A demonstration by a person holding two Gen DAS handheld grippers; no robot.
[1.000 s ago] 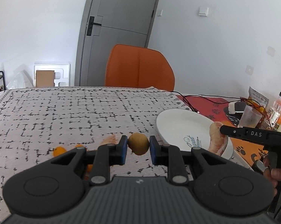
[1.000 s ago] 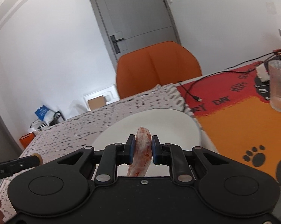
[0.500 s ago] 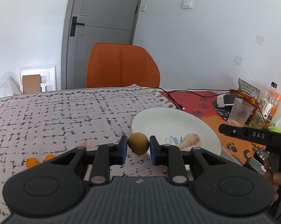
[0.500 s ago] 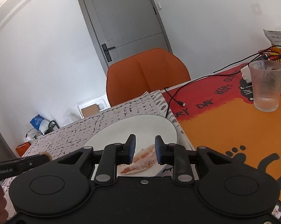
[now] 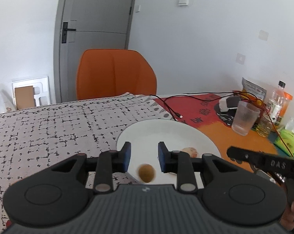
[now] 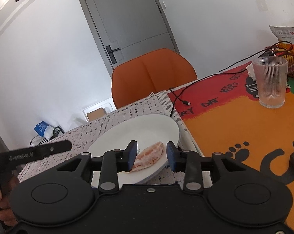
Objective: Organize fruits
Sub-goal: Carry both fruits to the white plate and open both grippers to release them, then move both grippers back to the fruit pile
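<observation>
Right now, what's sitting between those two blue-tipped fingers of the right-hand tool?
In the right wrist view, the open right gripper frames a peeled orange-pink fruit segment lying on the white plate, untouched by either finger.

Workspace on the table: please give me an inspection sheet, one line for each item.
Surface: grey patterned tablecloth beside an orange and red printed mat.
Job's things: small round brown fruit blurred above the round white plate; peeled pinkish fruit segment lying on the plate.
Clutter: ribbed clear glass, clear plastic bottle, snack bag.
Grippers: left tool open; right tool open.
Cables: black cable on the mat.
Surroundings: orange chair, grey door.
</observation>
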